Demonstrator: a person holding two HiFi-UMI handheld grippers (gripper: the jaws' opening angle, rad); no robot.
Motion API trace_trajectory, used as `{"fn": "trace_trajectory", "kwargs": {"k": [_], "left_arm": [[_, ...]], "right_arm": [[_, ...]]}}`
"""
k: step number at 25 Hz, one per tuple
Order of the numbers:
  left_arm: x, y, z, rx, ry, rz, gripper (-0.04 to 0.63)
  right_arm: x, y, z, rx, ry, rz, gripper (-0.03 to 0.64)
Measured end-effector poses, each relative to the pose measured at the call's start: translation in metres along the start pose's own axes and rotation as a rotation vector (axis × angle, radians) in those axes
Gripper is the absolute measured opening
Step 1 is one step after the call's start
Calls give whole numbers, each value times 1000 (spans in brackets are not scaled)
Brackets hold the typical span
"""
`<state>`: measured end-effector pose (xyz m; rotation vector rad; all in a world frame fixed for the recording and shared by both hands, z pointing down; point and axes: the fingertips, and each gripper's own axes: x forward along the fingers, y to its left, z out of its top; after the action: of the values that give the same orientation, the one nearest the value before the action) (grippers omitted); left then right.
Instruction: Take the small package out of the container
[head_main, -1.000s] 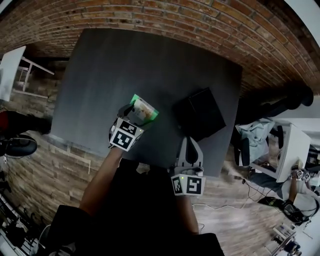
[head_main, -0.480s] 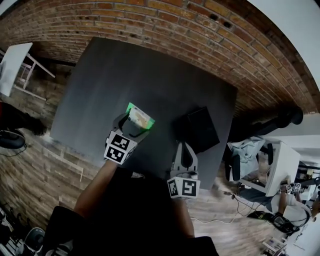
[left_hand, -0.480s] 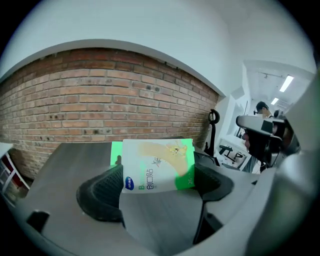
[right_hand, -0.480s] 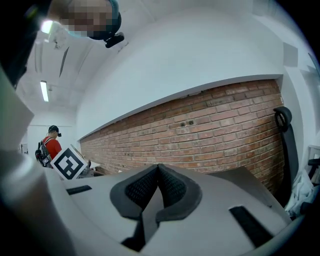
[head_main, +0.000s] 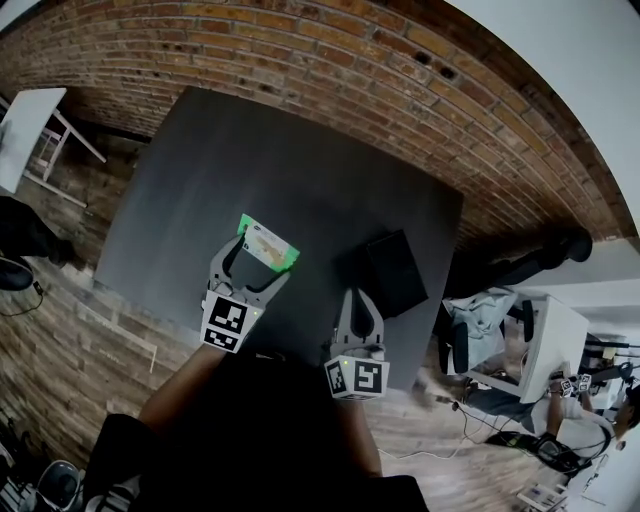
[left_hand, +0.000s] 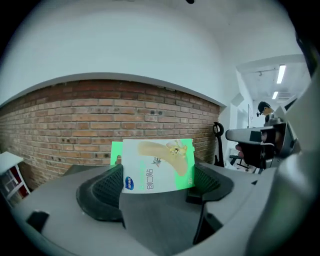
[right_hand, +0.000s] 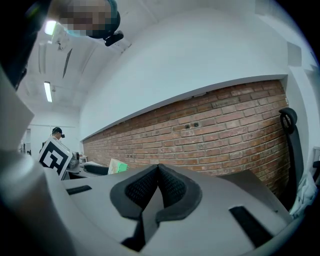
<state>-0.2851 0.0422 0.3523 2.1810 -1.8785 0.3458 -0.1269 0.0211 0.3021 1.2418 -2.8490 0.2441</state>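
The small package, white and green, is up off the dark table, pinched by its two side edges. My left gripper is shut on it, left of the black container. In the left gripper view the package stands upright between the two pads of the left gripper. My right gripper is shut and holds nothing, just in front of the container's near left corner. In the right gripper view the right gripper has its pads pressed together, and the package shows far to the left.
A brick wall runs behind the table. Wooden floor lies under the table's near edge. To the right stand a white desk and office chairs. A white frame table is at the far left.
The left gripper has carried the package a little further left, away from the container. The right gripper has stayed shut by the container. The head camera has shifted.
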Motion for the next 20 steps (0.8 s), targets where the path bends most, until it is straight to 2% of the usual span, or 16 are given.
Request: {"fn": "trace_trajectory", "kwargs": {"k": [7, 12, 20], "left_arm": [[-17, -4, 12, 4, -92, 47, 414], [-24, -3, 23, 37, -165, 91, 414], [-25, -15, 23, 44, -193, 61, 414]], "right_arm": [[0, 3, -3, 6, 14, 14, 25], [-6, 6, -13, 21, 43, 25, 25], [-9, 9, -18, 26, 66, 15, 25]]}}
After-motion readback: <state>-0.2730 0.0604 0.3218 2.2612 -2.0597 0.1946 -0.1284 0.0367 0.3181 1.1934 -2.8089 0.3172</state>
